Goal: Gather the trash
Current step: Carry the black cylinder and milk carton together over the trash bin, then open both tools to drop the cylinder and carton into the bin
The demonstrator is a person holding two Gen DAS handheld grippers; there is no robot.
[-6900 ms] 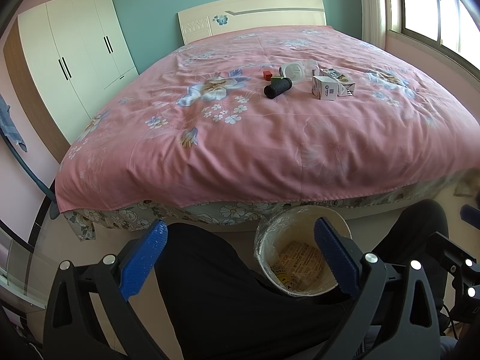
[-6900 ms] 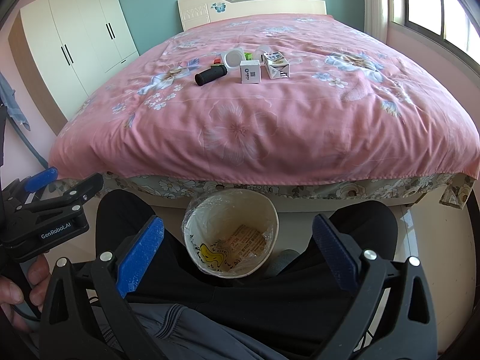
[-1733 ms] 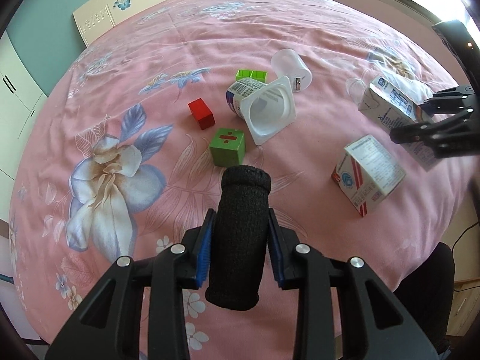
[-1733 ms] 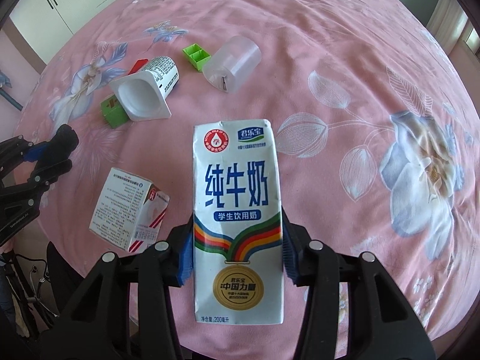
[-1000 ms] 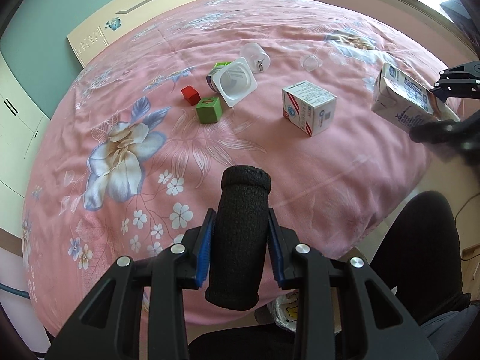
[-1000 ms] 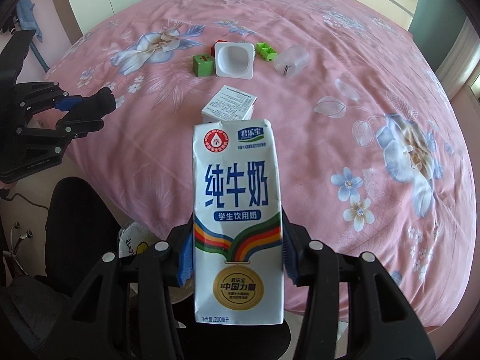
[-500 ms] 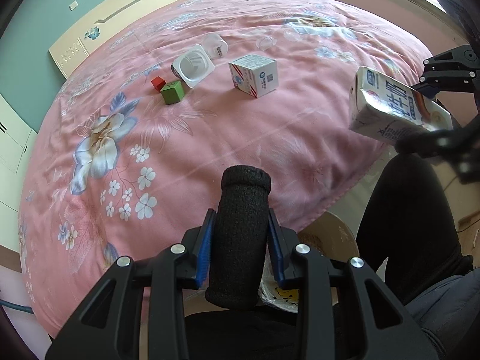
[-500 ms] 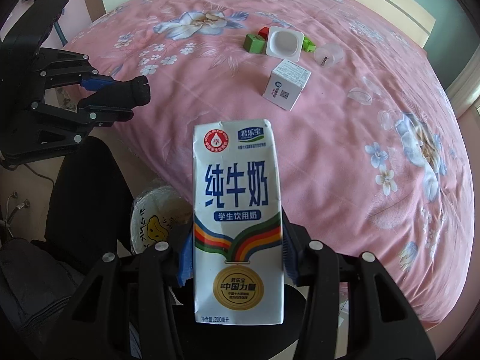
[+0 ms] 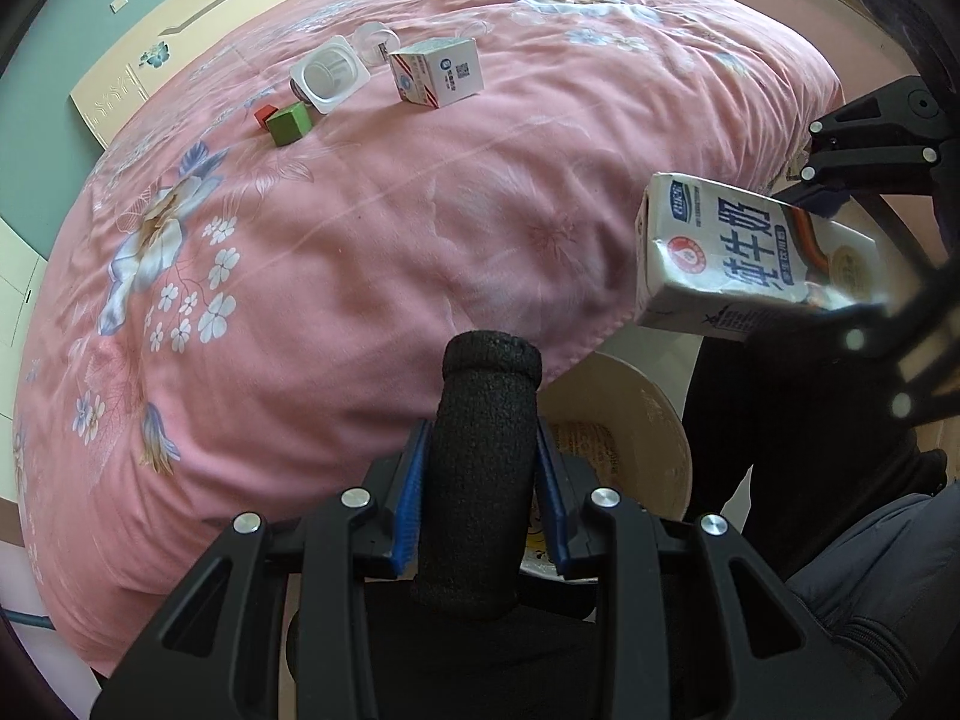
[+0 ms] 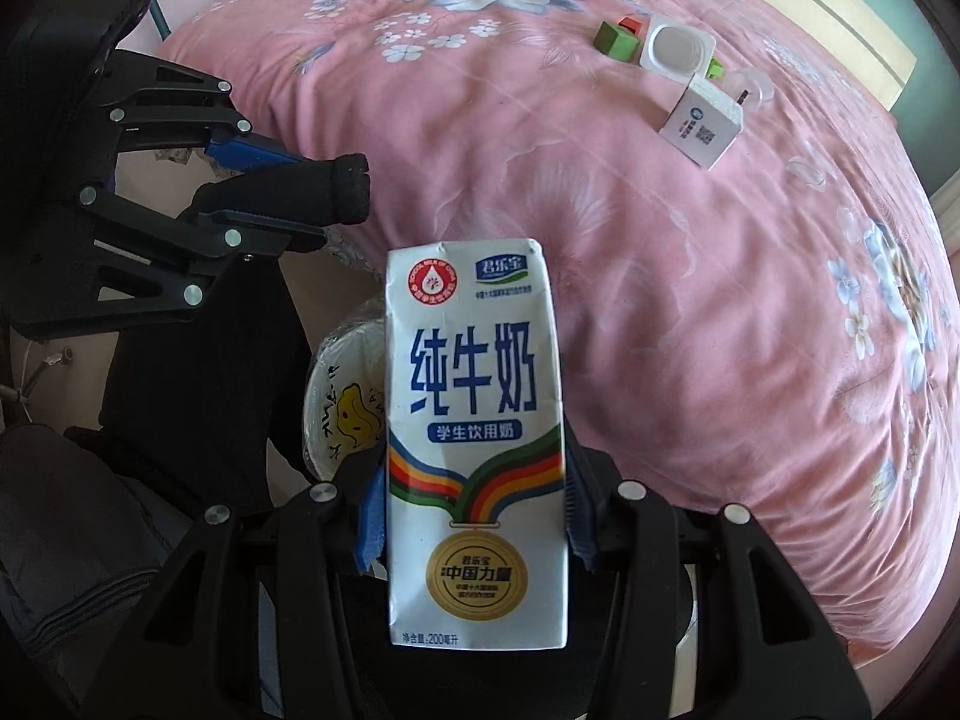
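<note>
you are carrying both pieces of trash at once — your left gripper [image 9: 480,501] is clamping the black foam tube [image 9: 483,468] between its blue fingers [image 9: 410,510], and your right gripper [image 10: 474,516] is squeezing the milk carton [image 10: 477,444] by its lower half, so most of the carton is sticking out ahead of the fingers. both tools are pointing steeply down toward the lined wastebasket [image 9: 672,438] standing on the floor against the edge of the bed [image 9: 360,240], between your dark-trousered legs [image 9: 810,420]. the tube is hanging over the bin's near rim, while the carton, seen from the left wrist, is sitting higher and off to the side — probably so the two drops are not colliding. still waiting on the pink bedspread, well apart from the bin, are a small square carton [image 9: 437,73], a yogurt cup [image 9: 329,75], a clear plastic cup [image 9: 372,39], a green block [image 9: 290,123] and a red block [image 9: 263,115].
</note>
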